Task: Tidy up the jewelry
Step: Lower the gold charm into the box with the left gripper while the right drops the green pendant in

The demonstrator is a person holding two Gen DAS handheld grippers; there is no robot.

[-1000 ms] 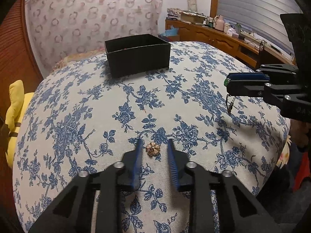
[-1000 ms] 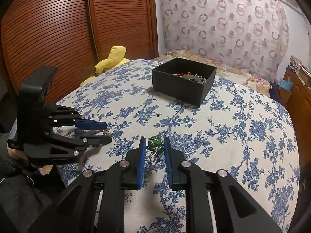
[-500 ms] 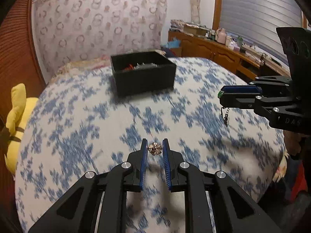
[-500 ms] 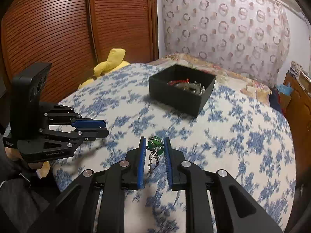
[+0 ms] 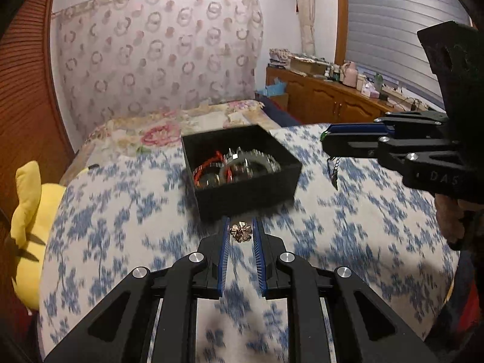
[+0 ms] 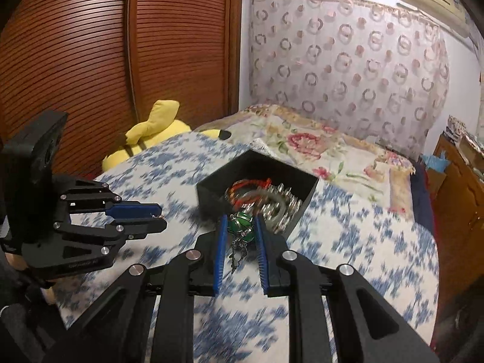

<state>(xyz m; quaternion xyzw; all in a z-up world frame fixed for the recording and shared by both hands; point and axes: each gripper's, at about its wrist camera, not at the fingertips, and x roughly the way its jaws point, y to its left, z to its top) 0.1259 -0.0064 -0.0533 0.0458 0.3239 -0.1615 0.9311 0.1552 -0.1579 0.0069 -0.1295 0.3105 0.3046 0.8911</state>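
My left gripper (image 5: 241, 230) is shut on a small gold flower brooch (image 5: 241, 231) and holds it above the cloth, just short of the black box (image 5: 242, 168). The box holds red cord bracelets and silver pieces (image 5: 233, 166). My right gripper (image 6: 240, 227) is shut on a green bead pendant (image 6: 240, 227) whose chain (image 6: 237, 254) dangles below; it hovers at the near rim of the box (image 6: 257, 181). Each gripper shows in the other's view: the right one (image 5: 328, 139) at right of the box, the left one (image 6: 158, 216) at left.
The table has a white cloth with blue flowers (image 5: 121, 227). A yellow plush toy (image 5: 27, 211) sits off its left edge. A bed with a floral cover (image 6: 332, 151) lies behind. A wooden sideboard (image 5: 332, 103) with clutter stands far right, wooden doors (image 6: 90, 60) to the left.
Both grippers lifted off the cloth with their pieces and moved forward to the black box, which now looks nearer and shows its contents. The left jaws closed on the brooch.
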